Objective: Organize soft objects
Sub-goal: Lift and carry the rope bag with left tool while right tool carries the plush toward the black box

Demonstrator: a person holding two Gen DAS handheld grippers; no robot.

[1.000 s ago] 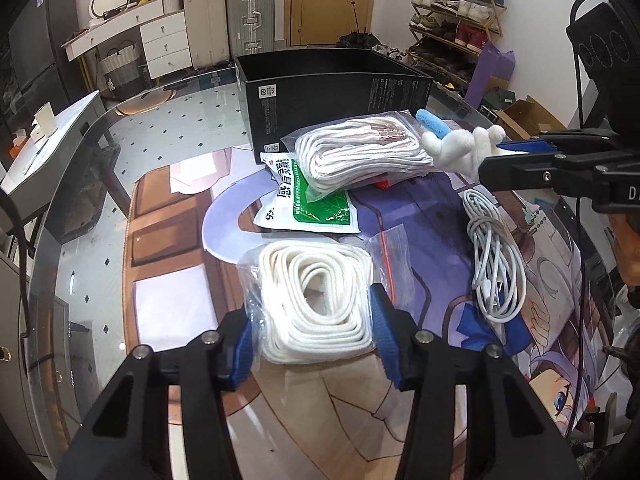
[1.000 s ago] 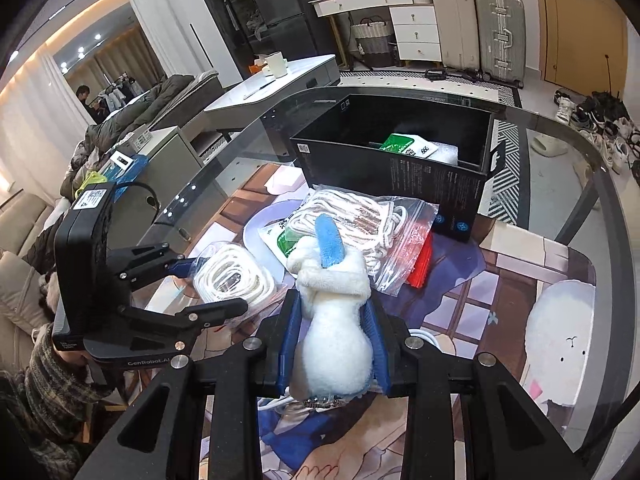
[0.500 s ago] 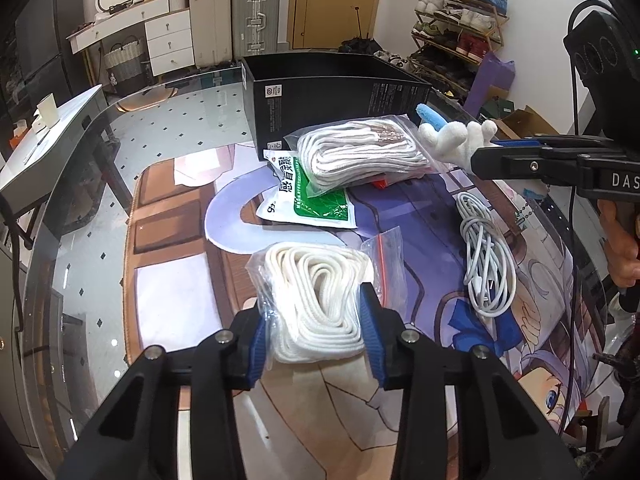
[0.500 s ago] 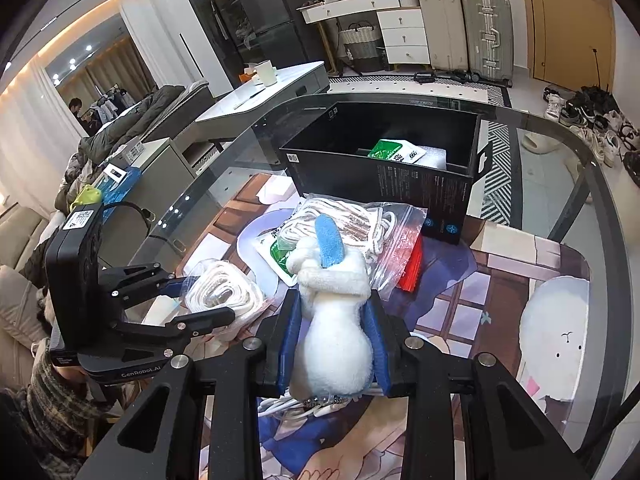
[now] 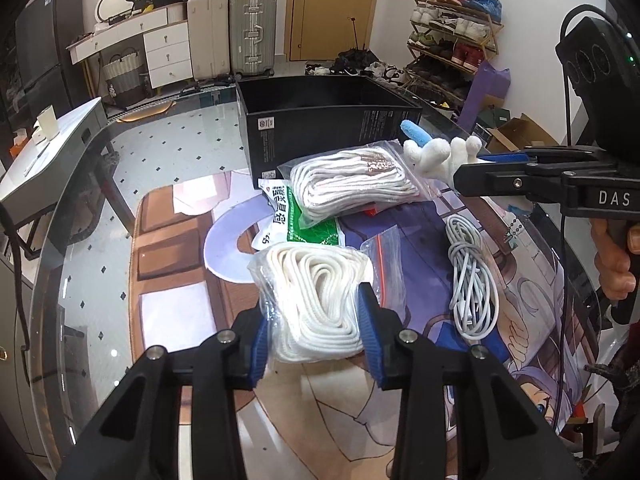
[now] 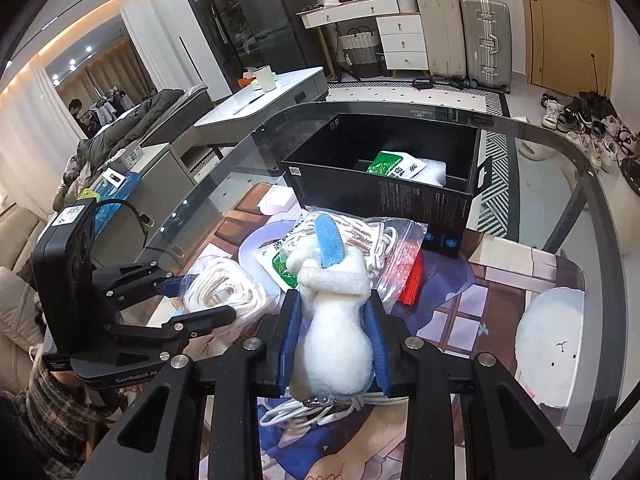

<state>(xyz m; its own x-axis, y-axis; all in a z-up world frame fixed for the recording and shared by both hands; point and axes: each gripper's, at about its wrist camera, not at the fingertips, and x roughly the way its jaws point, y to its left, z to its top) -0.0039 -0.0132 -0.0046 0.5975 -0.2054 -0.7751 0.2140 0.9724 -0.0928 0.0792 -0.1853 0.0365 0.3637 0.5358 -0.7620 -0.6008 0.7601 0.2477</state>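
White rope in a clear bag, lying in front of the black box, is now squeezed by the left gripper, whose jaws have just been closing around it: the grasp looks made, so lifting toward the box likely follows. Right gripper stays clenched on the white plush toy, also short of the box. Only the right wrist view shows the box's inside, with a green packet; only the left shows the cable.
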